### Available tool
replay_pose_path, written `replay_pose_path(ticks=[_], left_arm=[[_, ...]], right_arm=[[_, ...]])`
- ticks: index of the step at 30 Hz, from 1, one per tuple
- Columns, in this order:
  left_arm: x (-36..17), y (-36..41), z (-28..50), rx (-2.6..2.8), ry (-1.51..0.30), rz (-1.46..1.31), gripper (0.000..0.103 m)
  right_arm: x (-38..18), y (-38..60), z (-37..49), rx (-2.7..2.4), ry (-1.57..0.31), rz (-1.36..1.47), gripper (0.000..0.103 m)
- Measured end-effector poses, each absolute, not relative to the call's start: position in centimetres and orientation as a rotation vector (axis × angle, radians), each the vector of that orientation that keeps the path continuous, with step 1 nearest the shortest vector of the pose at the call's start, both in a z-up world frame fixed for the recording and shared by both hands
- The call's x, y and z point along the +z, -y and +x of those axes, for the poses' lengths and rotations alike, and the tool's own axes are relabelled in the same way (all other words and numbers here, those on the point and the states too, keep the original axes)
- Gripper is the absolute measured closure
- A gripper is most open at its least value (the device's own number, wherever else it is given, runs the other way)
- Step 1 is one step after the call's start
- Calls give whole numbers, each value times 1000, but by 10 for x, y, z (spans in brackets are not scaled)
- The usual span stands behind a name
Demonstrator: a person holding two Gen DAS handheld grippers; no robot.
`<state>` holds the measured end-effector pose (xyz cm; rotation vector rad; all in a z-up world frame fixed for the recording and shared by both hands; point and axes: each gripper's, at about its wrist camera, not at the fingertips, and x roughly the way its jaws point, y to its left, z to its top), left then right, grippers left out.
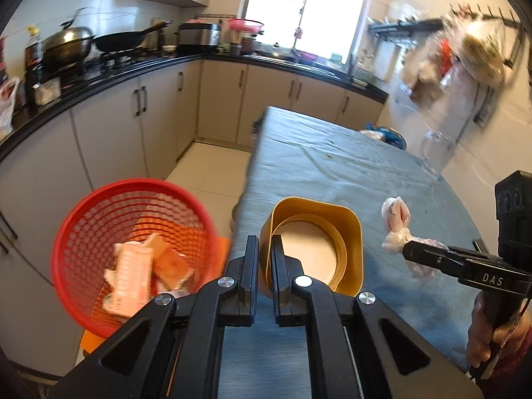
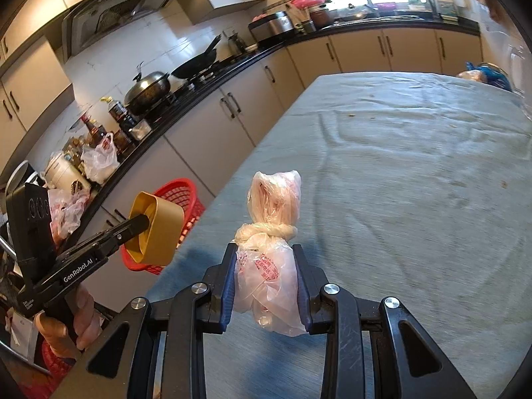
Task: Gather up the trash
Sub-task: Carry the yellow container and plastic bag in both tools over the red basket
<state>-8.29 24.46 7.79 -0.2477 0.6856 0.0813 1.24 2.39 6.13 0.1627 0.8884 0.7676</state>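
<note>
My left gripper [image 1: 264, 259] has its jaws clamped tight on the thin wall of the yellow cup [image 1: 316, 246], one pad inside the rim, one outside. The cup is carried on its side, mouth toward my camera, above the near edge of the desk [image 1: 349, 166]. It looks like rigid thin plastic, light and probably empty; the smooth wall could slip, so the rim pinch is the sensible hold.

My right gripper [image 2: 267, 286] has its jaws part closed on the knotted plastic bag [image 2: 272, 232], pads pressing the lower bundle just under the knot. The top lobe sticks up free past the jaws. Bag is soft, crinkly, light, and the film will squash and slide; holding near the knot, where it is bunched thickest, seems safest. It is lifted clear of the grey-blue cloth on the desk.

Further out, the red basket [image 1: 133, 249] sits low, just beside the desk's left edge, with pink and orange wrappers [image 1: 133, 272] already inside. I judge both items are headed there; the cup is the nearer one.

A person's hand grips each handle. Kitchen cabinets and stove sit well apart behind.
</note>
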Motion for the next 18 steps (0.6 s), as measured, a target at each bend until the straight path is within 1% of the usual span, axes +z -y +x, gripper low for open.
replay_pose_path(ticks=[9, 18], left_arm=[[74, -313, -111, 229, -651, -291, 97], [56, -355, -122, 308, -669, -339, 97]], right_arm=[[67, -89, 7, 850, -911, 104, 69], [70, -146, 5, 934, -940, 90, 69]])
